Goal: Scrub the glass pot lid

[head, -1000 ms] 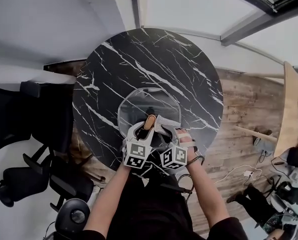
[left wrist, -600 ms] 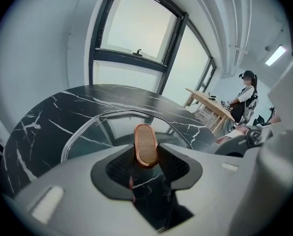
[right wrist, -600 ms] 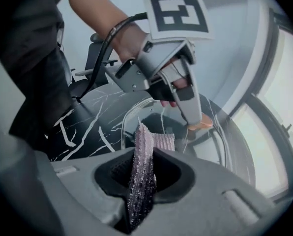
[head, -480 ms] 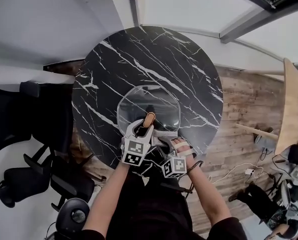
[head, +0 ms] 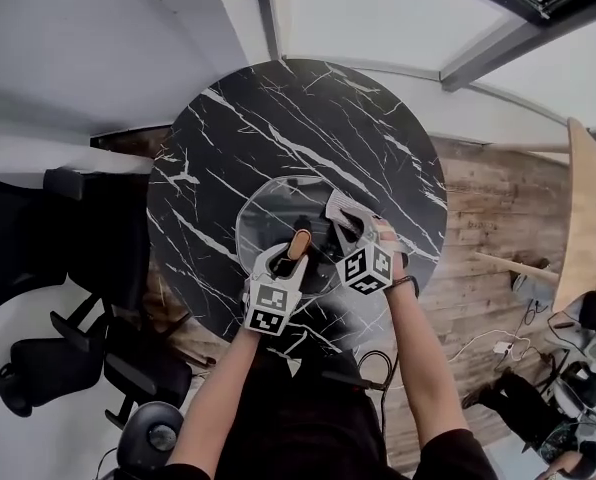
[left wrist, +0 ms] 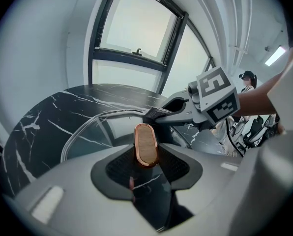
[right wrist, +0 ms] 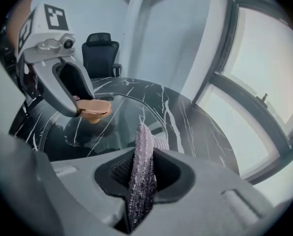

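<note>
The glass pot lid lies on the round black marble table, near its front edge. My left gripper is shut on the lid's copper-rimmed knob, which stands up between the jaws. My right gripper is shut on a grey scrubbing cloth. It holds the cloth over the right part of the lid, close to the glass. From the right gripper view the knob shows in the left gripper's jaws. Whether the cloth touches the glass is not clear.
Black office chairs stand left of the table. Wood flooring with cables lies to the right. A window wall runs behind the far edge of the table. A person stands in the background.
My right gripper has moved with the cloth from the table's front edge beside the left gripper, away from me and onto the lid's right side. The left gripper has kept hold of the knob.
</note>
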Motion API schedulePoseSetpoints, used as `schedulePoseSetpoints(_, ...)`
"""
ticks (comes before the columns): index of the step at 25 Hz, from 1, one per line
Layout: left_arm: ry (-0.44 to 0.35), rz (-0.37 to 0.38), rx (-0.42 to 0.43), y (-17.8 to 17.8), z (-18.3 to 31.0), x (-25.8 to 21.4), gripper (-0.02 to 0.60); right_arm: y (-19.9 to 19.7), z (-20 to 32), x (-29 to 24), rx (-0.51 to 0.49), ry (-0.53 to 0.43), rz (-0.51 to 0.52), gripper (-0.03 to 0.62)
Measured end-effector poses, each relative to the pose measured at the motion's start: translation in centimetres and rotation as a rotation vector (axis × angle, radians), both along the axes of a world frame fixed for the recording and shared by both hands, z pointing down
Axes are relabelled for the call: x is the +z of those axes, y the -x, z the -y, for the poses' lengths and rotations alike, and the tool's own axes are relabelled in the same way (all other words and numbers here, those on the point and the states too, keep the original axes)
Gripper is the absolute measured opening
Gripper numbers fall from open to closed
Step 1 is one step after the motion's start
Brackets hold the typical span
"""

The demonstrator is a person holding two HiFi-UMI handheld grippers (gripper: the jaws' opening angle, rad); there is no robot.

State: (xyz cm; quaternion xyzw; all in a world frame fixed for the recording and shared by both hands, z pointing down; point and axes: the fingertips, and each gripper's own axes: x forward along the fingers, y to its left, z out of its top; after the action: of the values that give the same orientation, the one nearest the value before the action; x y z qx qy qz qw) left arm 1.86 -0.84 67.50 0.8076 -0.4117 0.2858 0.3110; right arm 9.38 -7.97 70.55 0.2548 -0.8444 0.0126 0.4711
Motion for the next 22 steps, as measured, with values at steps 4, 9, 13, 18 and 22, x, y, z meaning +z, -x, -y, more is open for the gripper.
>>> schedulePoseSetpoints(4,0.000,-0.006,0.011,0.2,0.1,-0.1,0.161,0.4,-0.8,-0.3,-0.015,0.015,0.001,0.074)
schedulePoseSetpoints(9,0.007,-0.004,0.075,0.8,-0.2,-0.1,0.160,0.7,-6.3,-0.6,-0.095,0.028,-0.002,0.075)
schedulePoseSetpoints(13,-0.001,-0.015,0.132,1.1,-0.6,0.0,0.160,2.2,-12.3,-0.8,-0.205,0.052,-0.003,0.075)
schedulePoseSetpoints(18,-0.009,-0.030,0.188,0.9,-1.1,-0.1,0.160,3.7,-18.6,-0.9,-0.338,0.122,0.006,0.075)
schedulePoseSetpoints(22,0.000,-0.041,0.228,0.4,-1.8,0.3,0.160,3.8,-20.2,-1.1,-0.355,0.158,0.034,0.075)
